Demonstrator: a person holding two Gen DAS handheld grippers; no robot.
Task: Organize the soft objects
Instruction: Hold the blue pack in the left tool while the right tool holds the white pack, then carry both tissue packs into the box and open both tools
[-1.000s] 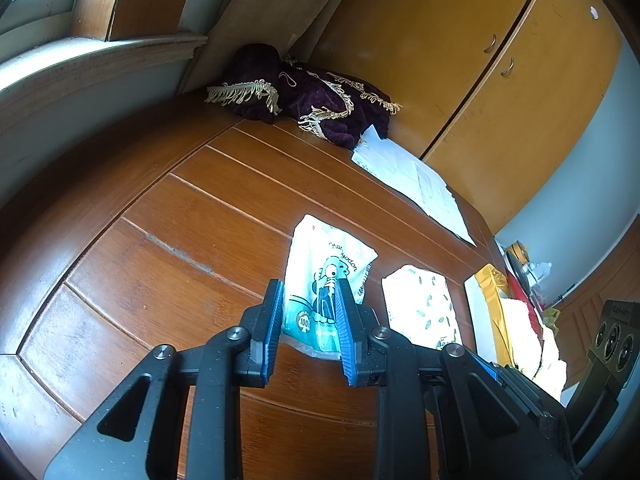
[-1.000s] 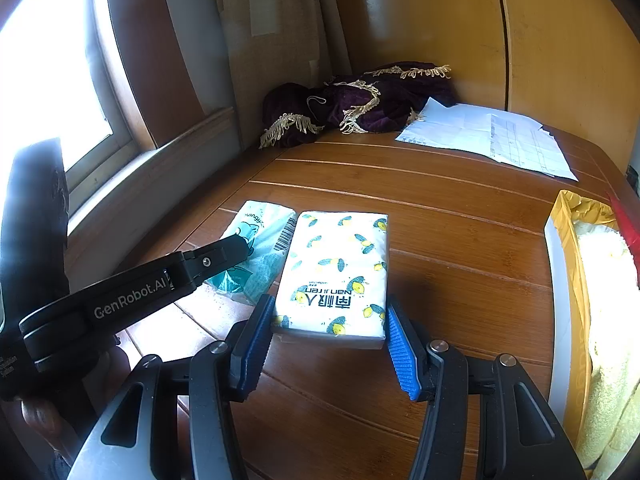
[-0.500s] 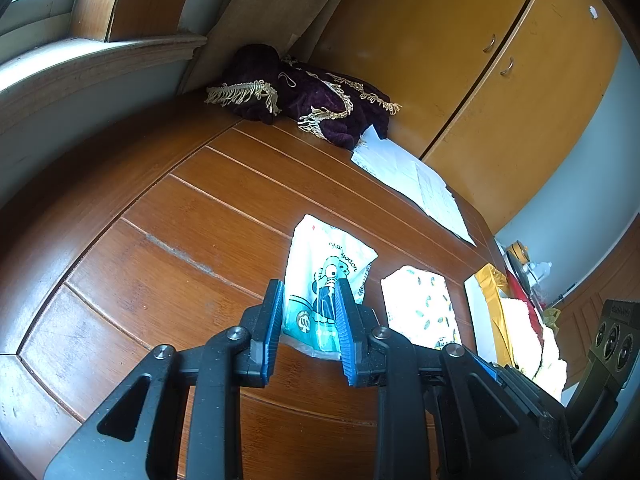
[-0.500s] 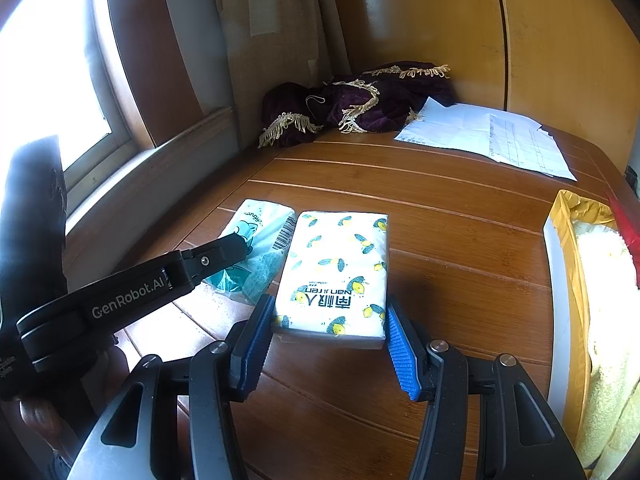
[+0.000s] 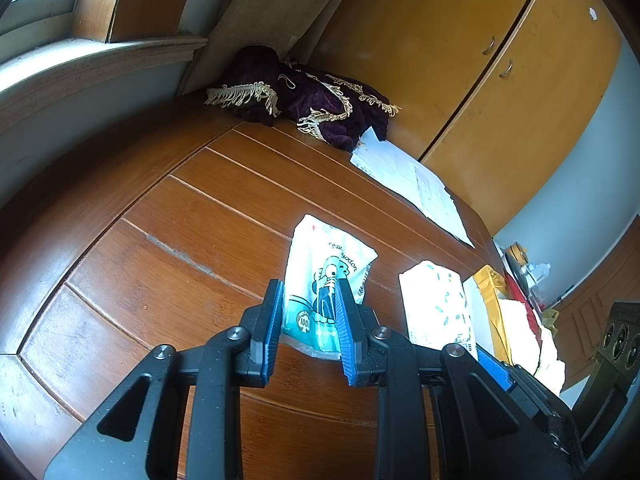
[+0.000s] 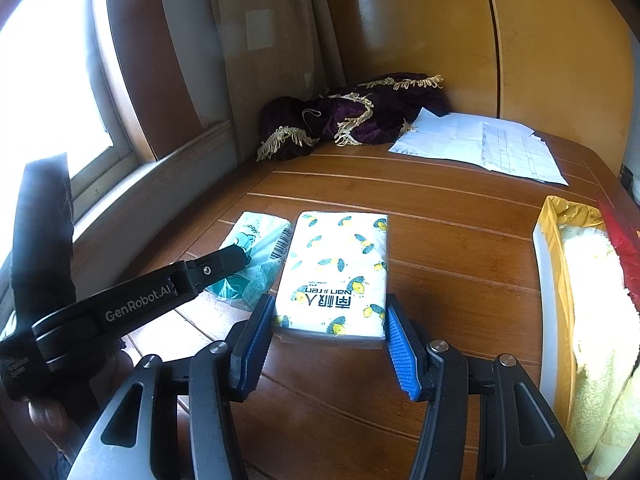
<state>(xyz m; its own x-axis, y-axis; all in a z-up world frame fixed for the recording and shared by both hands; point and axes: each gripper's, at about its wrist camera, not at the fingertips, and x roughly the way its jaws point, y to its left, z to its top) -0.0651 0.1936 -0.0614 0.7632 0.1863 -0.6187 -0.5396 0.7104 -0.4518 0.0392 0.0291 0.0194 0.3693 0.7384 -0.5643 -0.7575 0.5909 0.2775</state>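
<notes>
A teal-and-white tissue pack [image 5: 320,276] lies on the wooden table [image 5: 192,248]. My left gripper [image 5: 310,304] is shut on its near end, which is pinched narrower than its far end. In the right wrist view the same teal pack [image 6: 260,248] shows under the left gripper's finger [image 6: 224,260]. Beside it on the right lies a white lemon-print tissue pack [image 6: 336,268], flat on the table. My right gripper [image 6: 330,320] holds its near end, one blue pad against each long side. The lemon-print pack [image 5: 434,304] also shows in the left wrist view.
A purple fringed cloth [image 6: 352,116] is heaped at the far corner, with loose papers [image 6: 480,140] to its right. A yellow box [image 6: 554,248] holding a pale towel [image 6: 596,312] stands at the right edge. Cabinet doors [image 5: 500,60] rise behind; a window sill [image 6: 160,176] runs along the left.
</notes>
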